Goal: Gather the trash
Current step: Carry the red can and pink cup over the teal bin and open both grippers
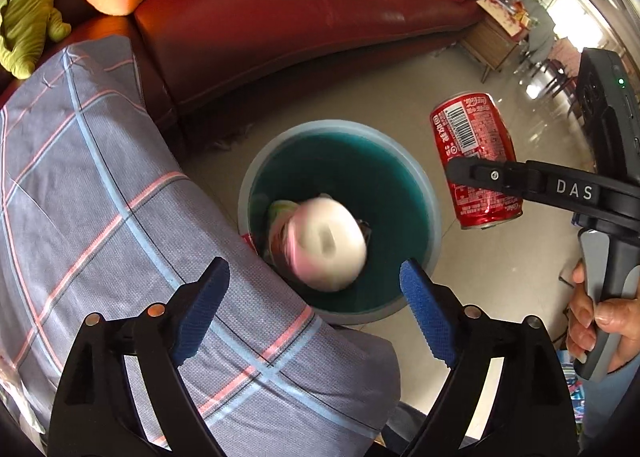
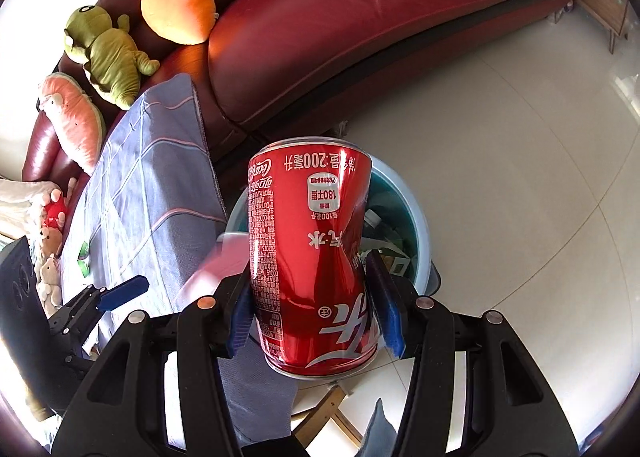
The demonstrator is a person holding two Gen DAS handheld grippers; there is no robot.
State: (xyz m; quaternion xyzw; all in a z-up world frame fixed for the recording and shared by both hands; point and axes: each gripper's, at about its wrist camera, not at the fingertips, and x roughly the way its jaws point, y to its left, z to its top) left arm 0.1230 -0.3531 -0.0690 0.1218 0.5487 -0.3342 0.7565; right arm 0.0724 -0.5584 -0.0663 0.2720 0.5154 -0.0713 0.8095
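1. Left gripper (image 1: 314,307) is spread wide with nothing between its blue pads (image 1: 426,317). It points down over the bin (image 1: 424,177).
2. Right under it there's a blurry white and pink cup (image 1: 324,243) inside the bin's mouth, clear of both pads. It's too smeared to make out more, and I can't tell if it's resting on anything.
3. Right gripper (image 2: 314,309) is about half closed, clamped on a red can (image 2: 312,257). Both pads press the can's sides near its lower end, and the can is dented in on the right where the pad (image 2: 386,305) bites.
4. In the left view the can (image 1: 476,161) sits just to the right of the bin, up off the floor, with one black finger (image 1: 492,177) crossing in front of it. A hand (image 1: 600,333) holds that gripper's handle at the right edge.
5. The bin is a light blue round one with a teal inside, standing on the pale tile floor (image 2: 500,177). The right view shows some paper scraps (image 2: 384,249) in it, behind the can.
6. A checked grey blanket (image 1: 100,197) is draped right beside the bin, over its left rim.
7. Behind that is a dark red sofa (image 1: 300,17) with an orange plush (image 2: 176,9) and a green plush (image 2: 108,53) on it.
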